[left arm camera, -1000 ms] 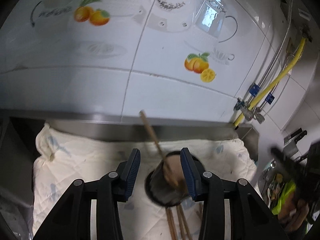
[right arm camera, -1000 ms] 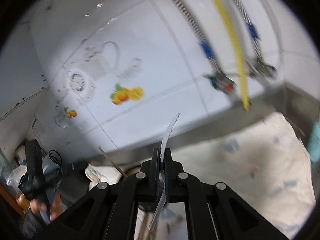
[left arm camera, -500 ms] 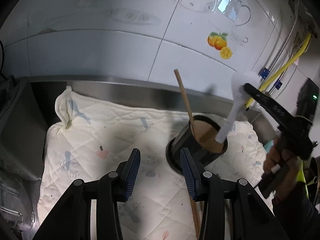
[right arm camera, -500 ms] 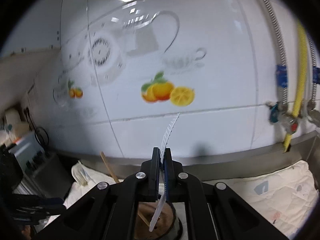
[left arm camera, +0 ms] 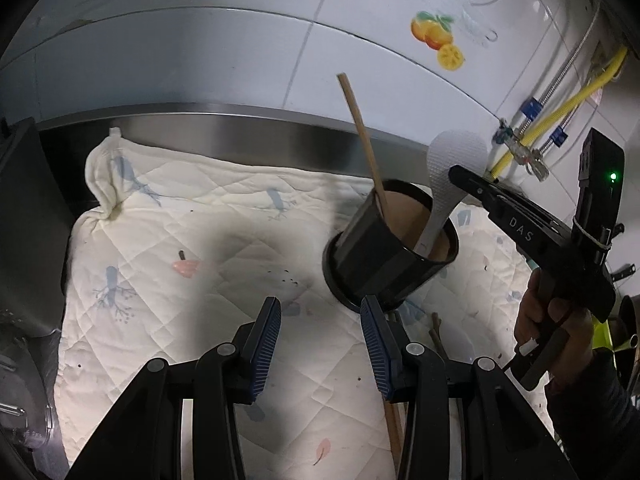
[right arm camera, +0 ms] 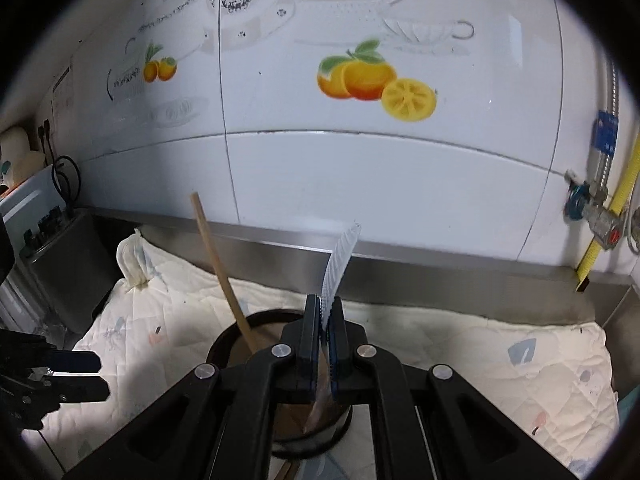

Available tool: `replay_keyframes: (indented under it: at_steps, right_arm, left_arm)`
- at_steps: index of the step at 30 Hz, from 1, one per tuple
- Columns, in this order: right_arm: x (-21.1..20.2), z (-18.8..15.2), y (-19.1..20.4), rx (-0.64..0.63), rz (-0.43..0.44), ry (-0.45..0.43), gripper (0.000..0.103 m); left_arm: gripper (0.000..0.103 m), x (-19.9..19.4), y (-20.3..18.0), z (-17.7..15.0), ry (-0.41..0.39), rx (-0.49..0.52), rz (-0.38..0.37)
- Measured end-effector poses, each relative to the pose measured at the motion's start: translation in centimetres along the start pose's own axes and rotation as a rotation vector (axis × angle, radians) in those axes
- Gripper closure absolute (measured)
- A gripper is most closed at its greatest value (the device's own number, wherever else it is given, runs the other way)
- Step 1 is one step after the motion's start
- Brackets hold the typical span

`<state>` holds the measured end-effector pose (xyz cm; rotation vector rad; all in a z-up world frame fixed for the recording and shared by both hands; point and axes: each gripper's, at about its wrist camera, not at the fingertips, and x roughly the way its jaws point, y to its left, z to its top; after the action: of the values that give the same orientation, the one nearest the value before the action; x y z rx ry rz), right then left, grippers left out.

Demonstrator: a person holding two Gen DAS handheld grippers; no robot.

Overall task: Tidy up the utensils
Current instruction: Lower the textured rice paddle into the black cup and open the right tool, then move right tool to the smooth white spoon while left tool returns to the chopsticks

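Note:
A black utensil holder [left arm camera: 390, 252] with a brown inside stands on a white quilted cloth [left arm camera: 192, 248]. A wooden stick [left arm camera: 362, 144] leans in it. My right gripper [right arm camera: 324, 320] is shut on a white rice paddle [right arm camera: 340, 260], whose handle reaches down into the holder [right arm camera: 236, 340]. In the left wrist view the paddle [left arm camera: 448, 168] stands in the holder with the right gripper [left arm camera: 460, 172] on its head. My left gripper [left arm camera: 320, 344] is open and empty, just in front of the holder.
More wooden sticks [left arm camera: 394, 428] lie on the cloth near the holder's base. A steel ledge [left arm camera: 240, 120] and tiled wall run behind. Pipes and a yellow hose [left arm camera: 560, 112] are at the right. A dark box [right arm camera: 64, 248] stands left.
My left gripper has drawn back from around the holder. My right gripper has brought the rice paddle over and lowered its handle into the holder.

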<state>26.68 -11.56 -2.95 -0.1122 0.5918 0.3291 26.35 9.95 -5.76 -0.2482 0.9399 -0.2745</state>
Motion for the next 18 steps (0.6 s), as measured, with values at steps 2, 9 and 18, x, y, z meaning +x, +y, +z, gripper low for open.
replay_keyframes:
  at_steps: [2, 9, 18]
  right_arm:
    - [-0.1, 0.0, -0.2, 0.016, 0.015, 0.024, 0.097]
    - [-2.4, -0.7, -0.7, 0.040, 0.027, 0.057, 0.091]
    - [-6.7, -3.1, -2.3, 0.100, 0.031, 0.110, 0.073]
  left_arm:
    - [0.058, 0.0, -0.5, 0.1, 0.002, 0.009, -0.004]
    - [0.058, -0.8, -1.2, 0.1, 0.000, 0.003, -0.006]
    - [0.058, -3.6, -2.2, -1.6, -0.023, -0.010, 0.011]
